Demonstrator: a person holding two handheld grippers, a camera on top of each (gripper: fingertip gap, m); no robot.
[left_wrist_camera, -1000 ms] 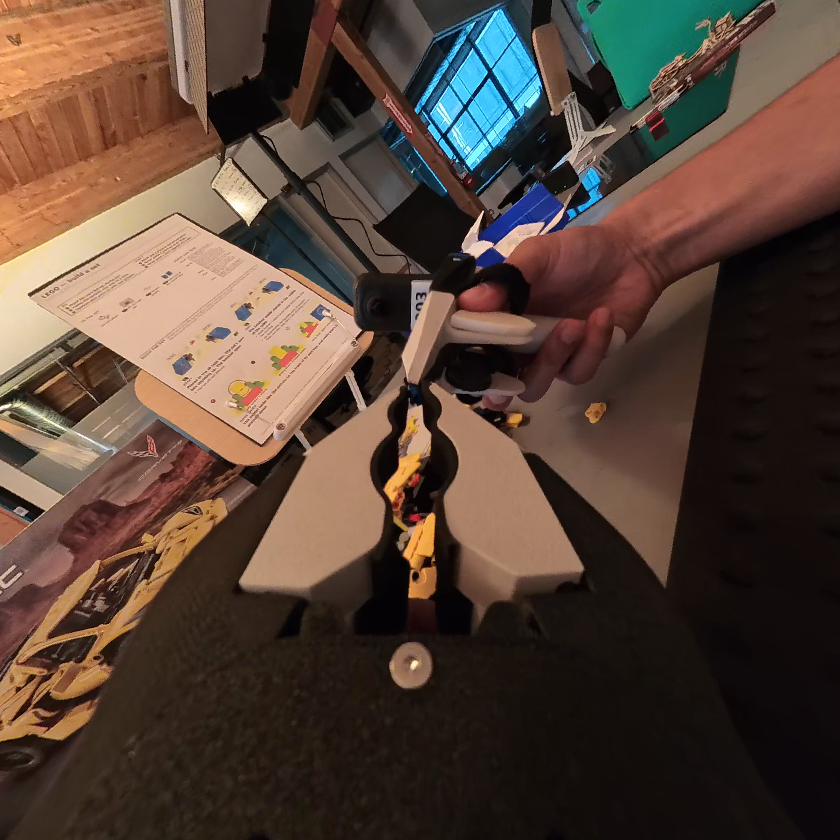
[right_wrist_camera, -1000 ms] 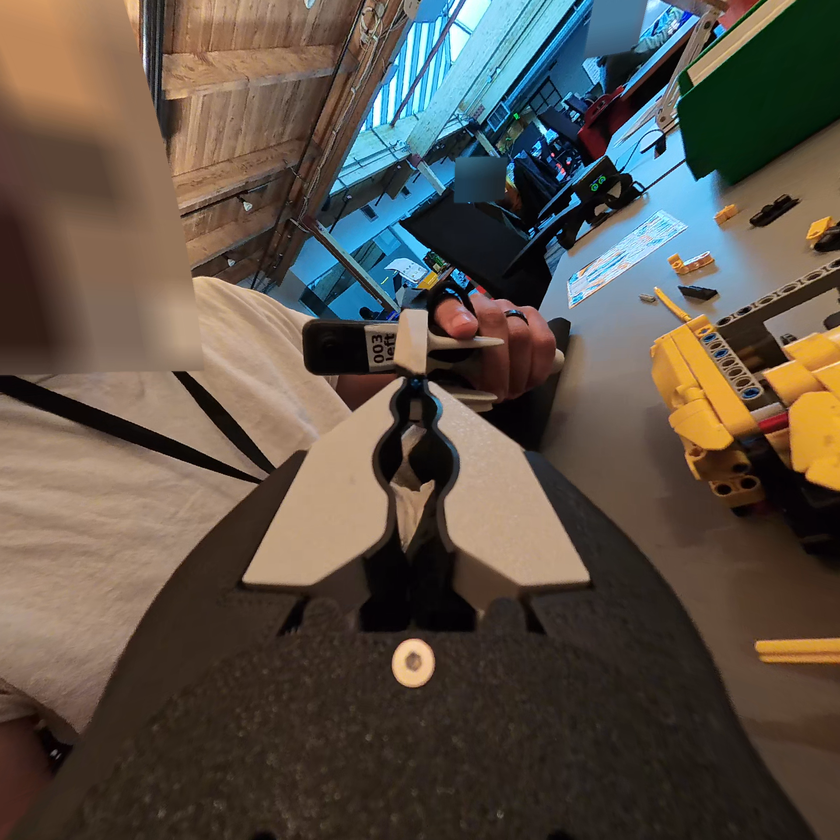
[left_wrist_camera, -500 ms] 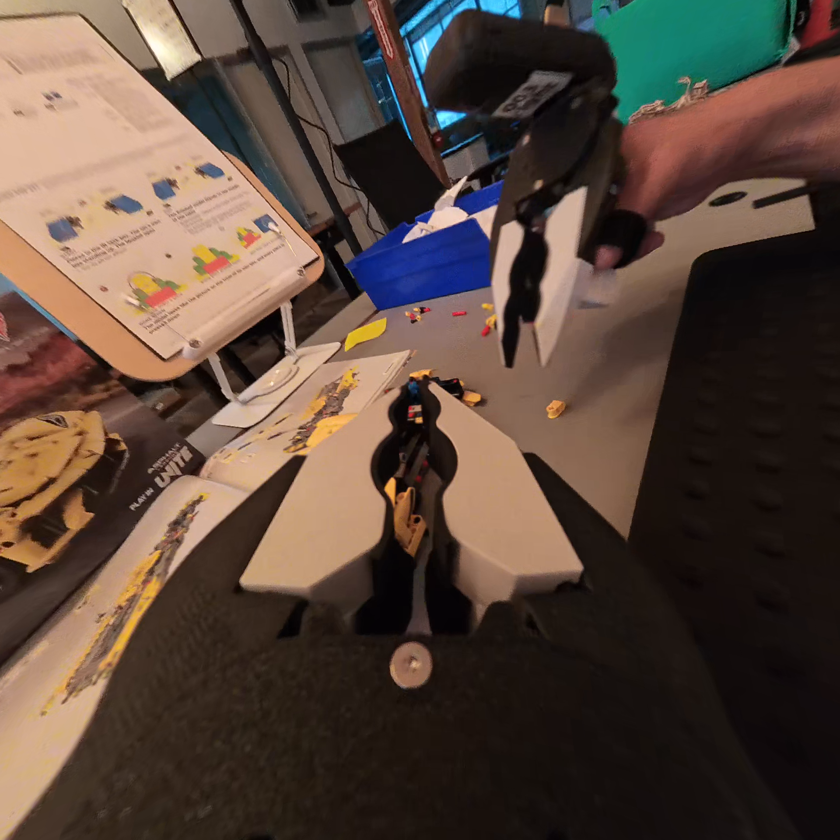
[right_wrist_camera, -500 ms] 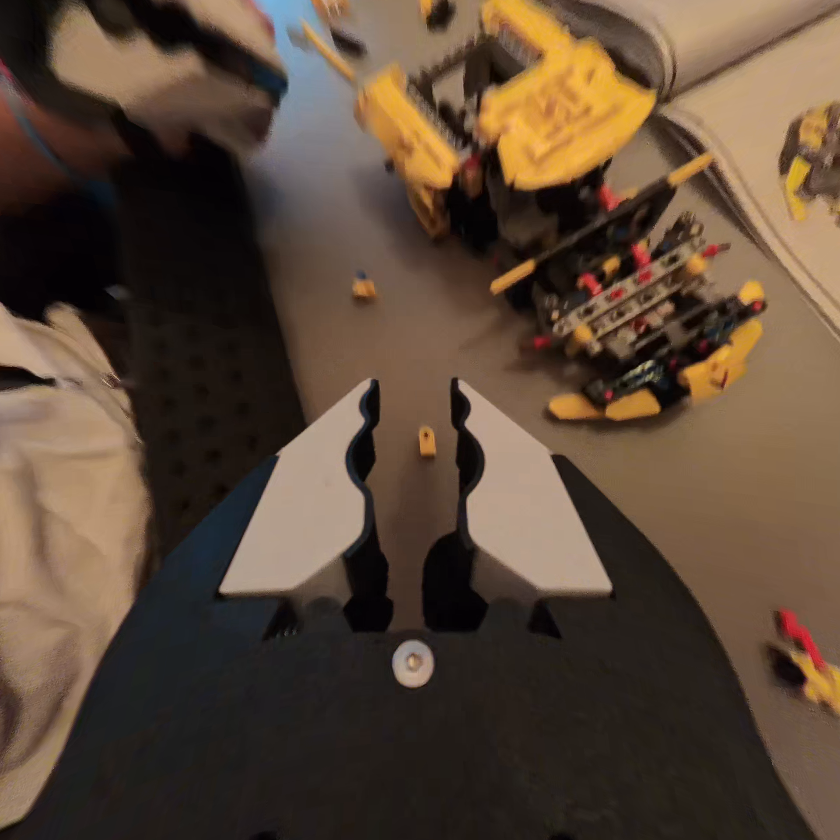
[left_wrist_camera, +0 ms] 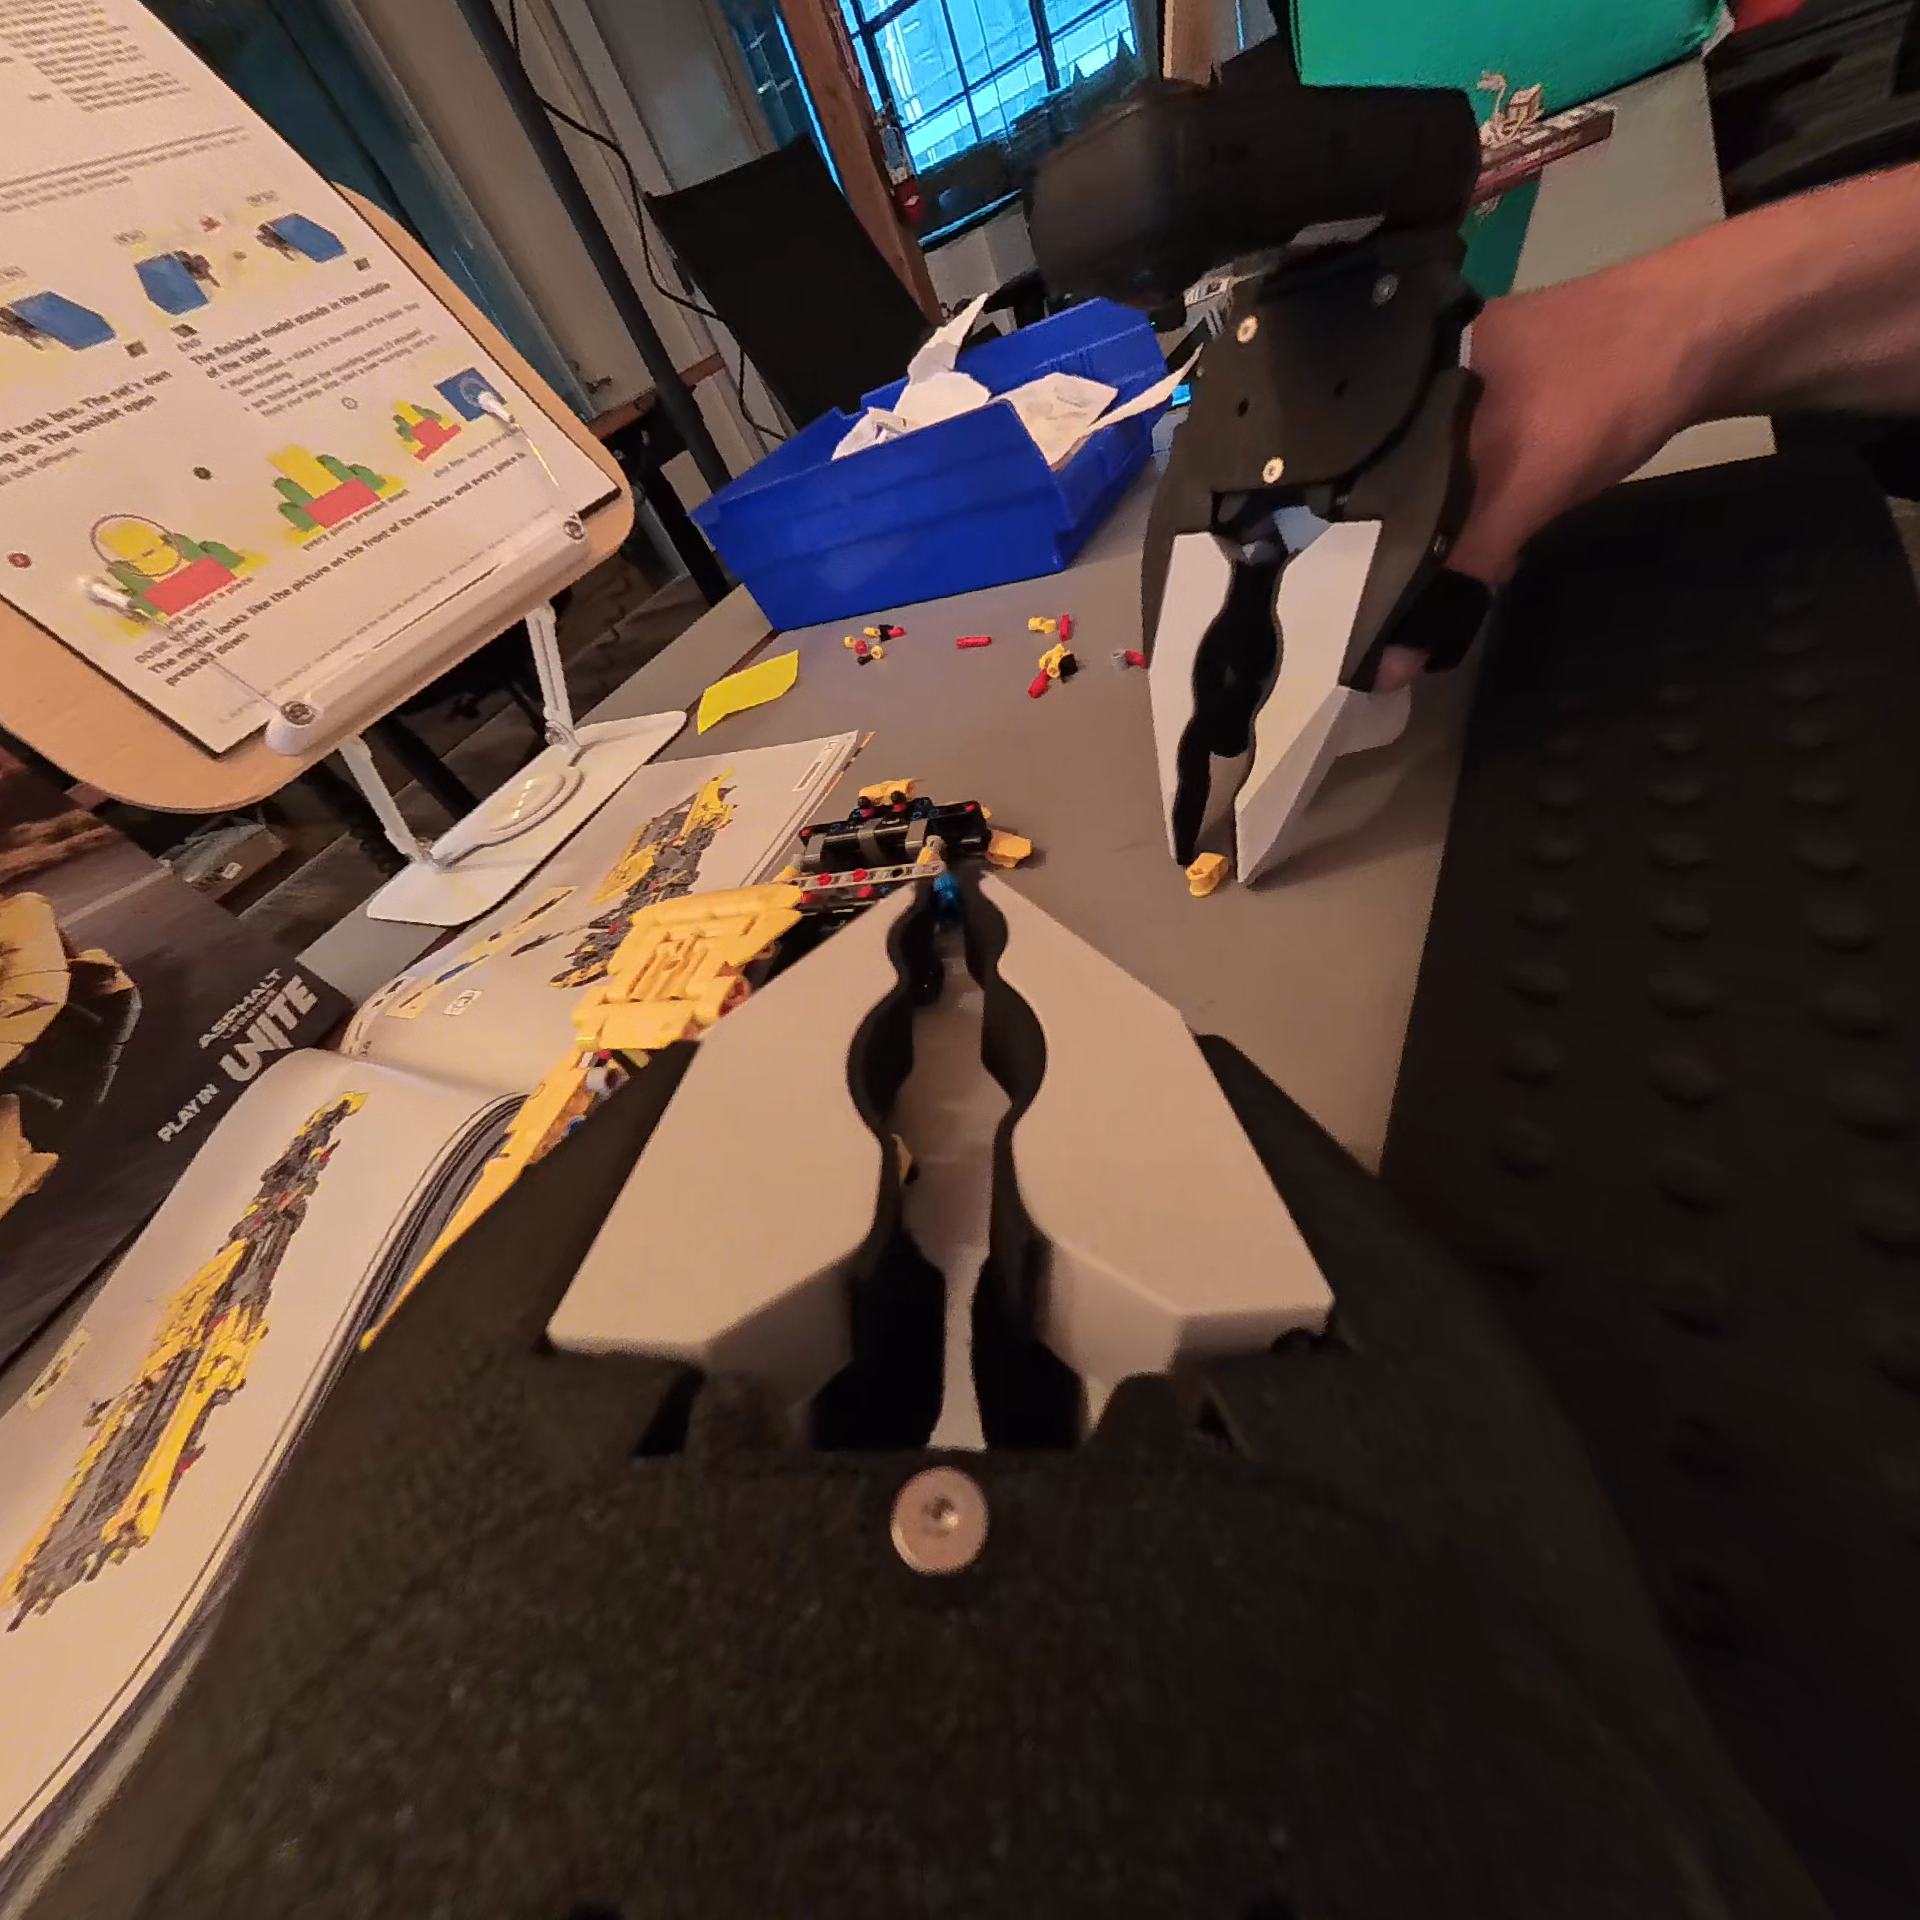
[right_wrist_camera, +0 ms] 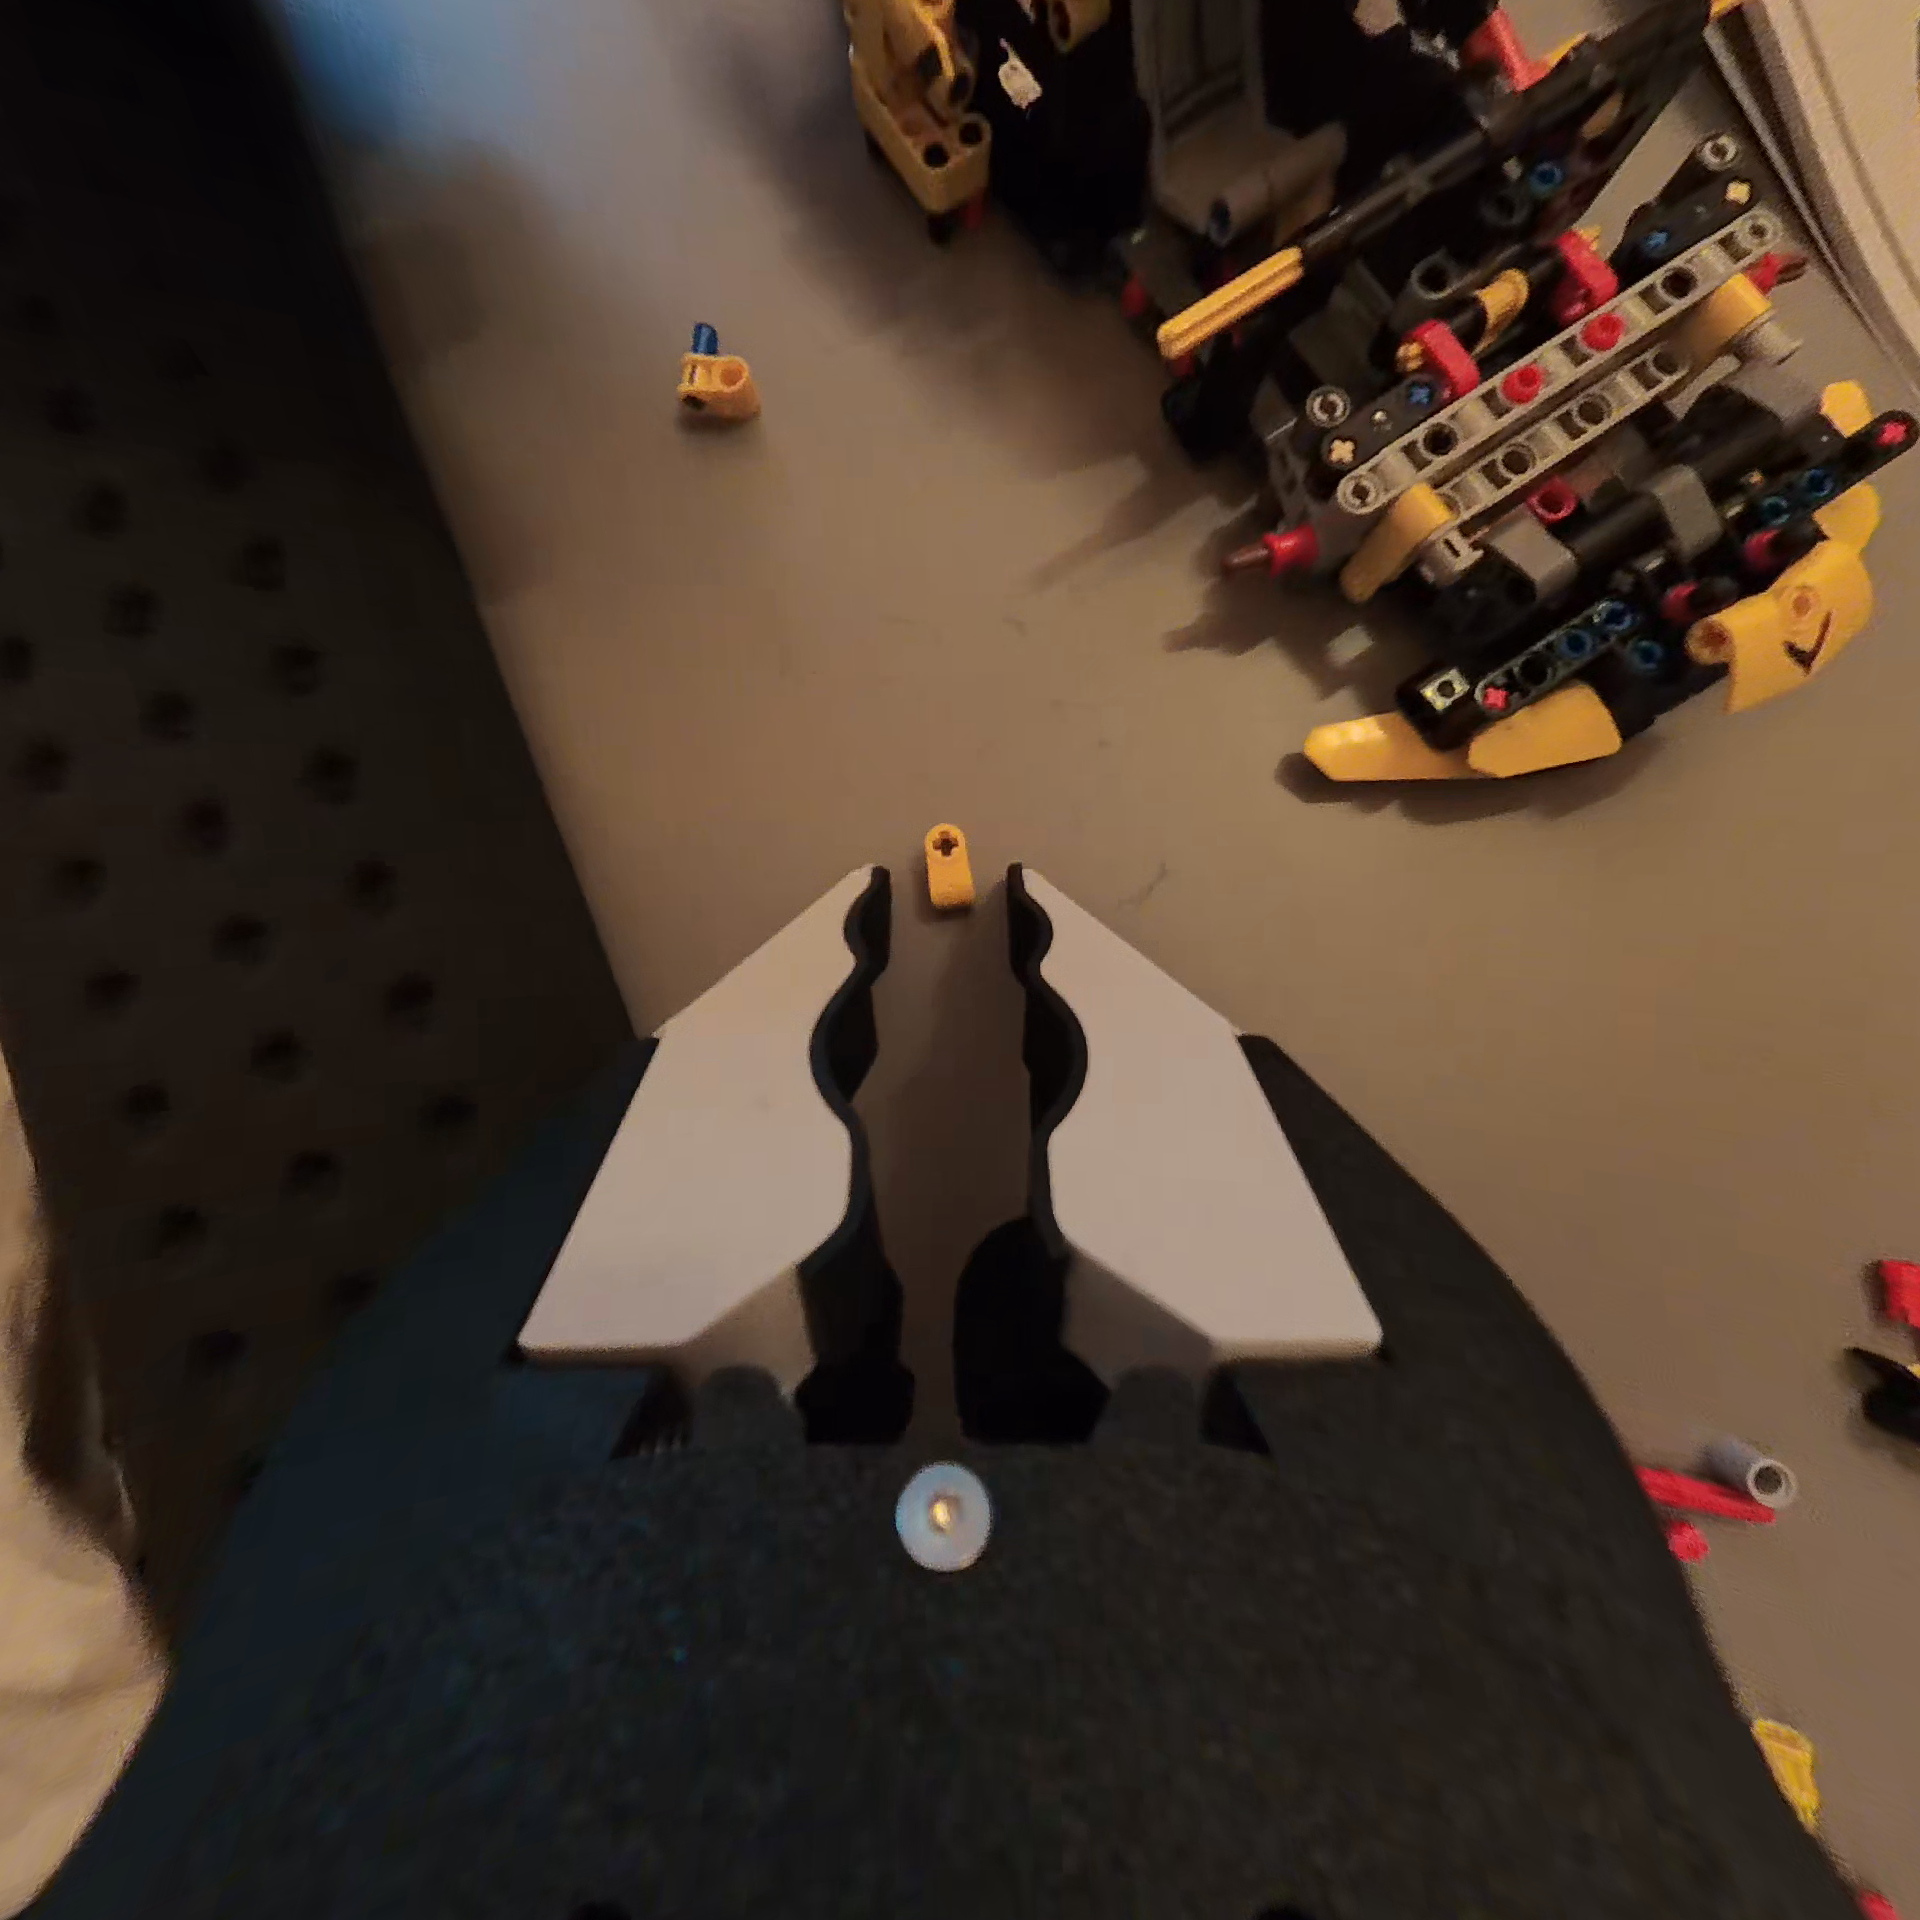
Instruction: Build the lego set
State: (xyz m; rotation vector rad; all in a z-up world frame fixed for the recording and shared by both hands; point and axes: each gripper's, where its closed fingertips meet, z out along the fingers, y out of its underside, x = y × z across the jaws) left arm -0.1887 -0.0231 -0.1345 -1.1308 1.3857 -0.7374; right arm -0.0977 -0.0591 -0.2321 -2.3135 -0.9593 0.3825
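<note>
Looked like a pick-up step to me: the right hand-held gripper (right_wrist_camera: 948, 871) had its jaws apart, tips down at the table (right_wrist_camera: 831, 623), with a small yellow connector piece (right_wrist_camera: 945, 869) sitting between them, not pinched yet. Next it'd need to close squarely on that tiny piece. The left hand-held gripper (left_wrist_camera: 943, 896) was nearly together with nothing visibly in it, pointing at the half-built yellow lego car (left_wrist_camera: 675, 966) lying beside the open instruction booklet (left_wrist_camera: 208, 1299).
</note>
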